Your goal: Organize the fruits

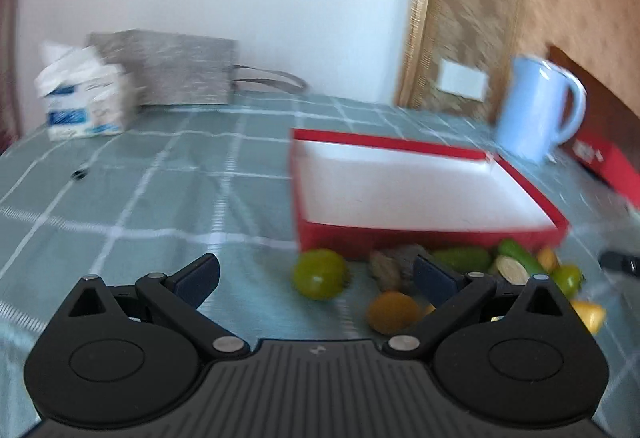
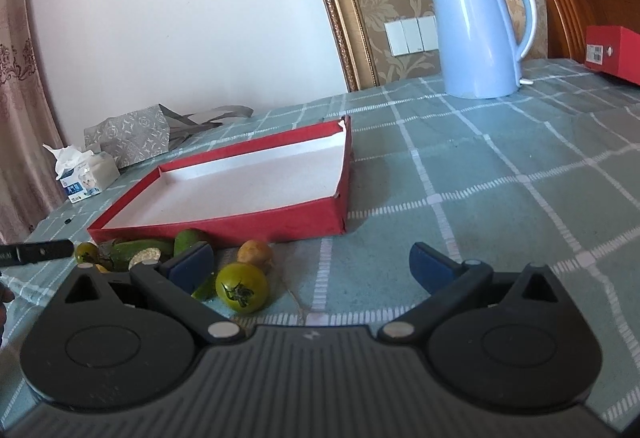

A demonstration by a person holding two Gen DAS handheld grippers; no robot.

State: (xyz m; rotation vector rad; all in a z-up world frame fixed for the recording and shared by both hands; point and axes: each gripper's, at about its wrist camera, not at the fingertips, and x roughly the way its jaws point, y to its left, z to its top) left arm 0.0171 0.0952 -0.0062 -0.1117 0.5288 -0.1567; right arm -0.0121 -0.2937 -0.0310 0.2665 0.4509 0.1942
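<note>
A shallow red box (image 1: 420, 234) with a white inside lies on the checked cloth; it holds nothing, and it also shows in the right wrist view (image 2: 280, 222). Small fruits lie in front of it: a green tomato (image 1: 320, 273), an orange-brown round fruit (image 1: 394, 312), green pieces (image 1: 464, 258) and a yellow piece (image 1: 590, 314). In the right wrist view the green tomato (image 2: 242, 287) and a brown fruit (image 2: 255, 252) lie left of centre. My left gripper (image 1: 316, 274) is open, empty, just short of the tomato. My right gripper (image 2: 312, 262) is open and empty, right of the fruits.
A light blue kettle (image 2: 478, 30) stands at the back right. A tissue box (image 1: 84, 106) and a grey bag (image 1: 180, 70) stand at the back left. A second red box (image 2: 614, 50) lies at the far right. A dark tool tip (image 2: 36, 252) reaches in left.
</note>
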